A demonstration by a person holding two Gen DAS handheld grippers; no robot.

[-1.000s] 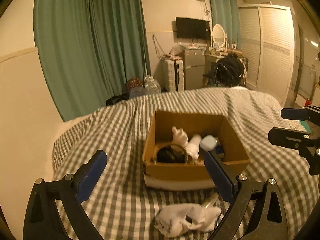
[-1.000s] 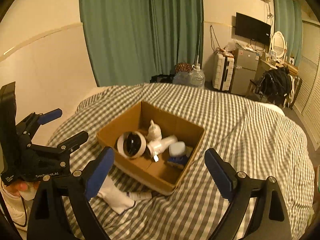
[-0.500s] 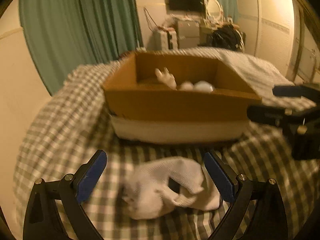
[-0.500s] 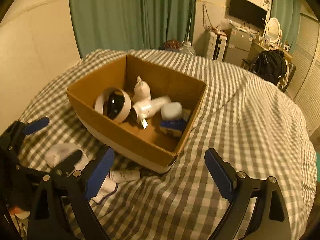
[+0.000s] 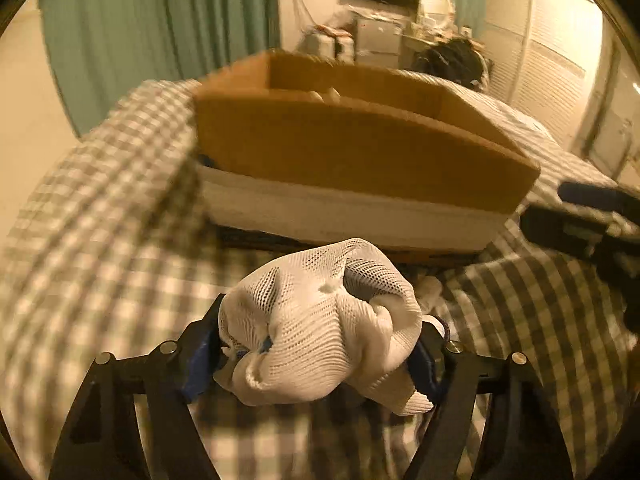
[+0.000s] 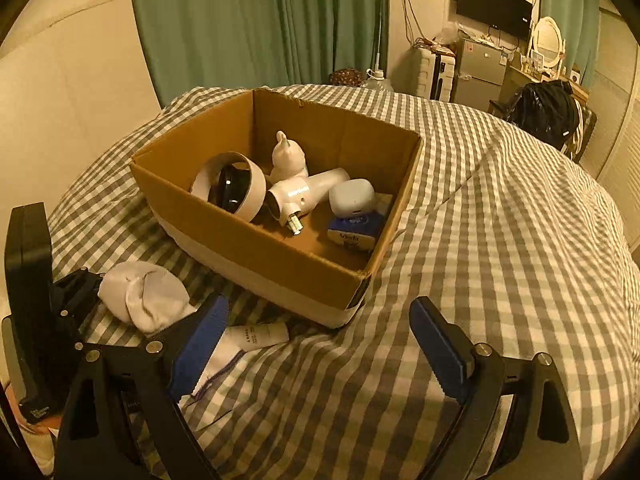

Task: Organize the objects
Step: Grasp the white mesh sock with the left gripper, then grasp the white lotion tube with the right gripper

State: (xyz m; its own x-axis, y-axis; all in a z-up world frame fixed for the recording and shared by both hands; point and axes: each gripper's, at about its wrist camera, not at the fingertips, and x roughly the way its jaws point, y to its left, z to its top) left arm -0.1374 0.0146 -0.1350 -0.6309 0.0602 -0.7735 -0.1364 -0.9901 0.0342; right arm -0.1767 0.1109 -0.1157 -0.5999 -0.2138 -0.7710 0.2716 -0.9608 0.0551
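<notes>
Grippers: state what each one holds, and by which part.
The left gripper is closing on the bunched white sock, its jaws on either side of the sock's near end; a firm grip cannot be confirmed. The right gripper is open and holds nothing.

Sock (image 5: 320,328) before box (image 5: 360,160) (on bed (image 6: 500,240))

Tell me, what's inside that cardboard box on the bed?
In the cardboard box: a round white camera, white figurine, white tube-shaped gadget, grey case, blue packet. Anything beneath them is hidden.
</notes>
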